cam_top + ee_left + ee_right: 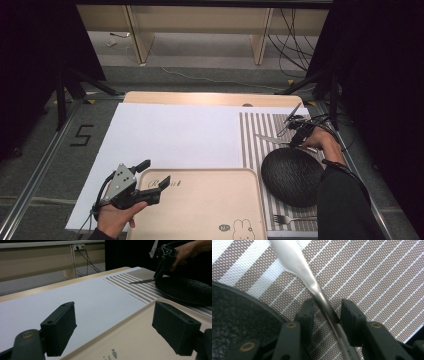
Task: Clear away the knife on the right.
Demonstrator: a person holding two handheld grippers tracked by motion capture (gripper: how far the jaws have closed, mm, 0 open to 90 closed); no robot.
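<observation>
A silver knife (270, 137) (142, 281) lies on the striped placemat (251, 150) just behind a black plate (292, 175) (185, 290). My right gripper (296, 140) (327, 312) points down over the knife's handle (325, 306). The handle runs between the two pads, close to the right one, with a gap on the left. The plate's rim (234, 320) sits just left of the jaws. My left gripper (156, 172) (112, 322) stands open at the near left. It straddles the far left corner of a beige tray (210, 200) (150, 340) without gripping it.
A large white sheet (170, 135) covers the table's left and middle. A fork (290, 218) lies on the placemat in front of the plate. The tray carries a small rabbit drawing (242, 227). Black stands and cables flank the table's far side.
</observation>
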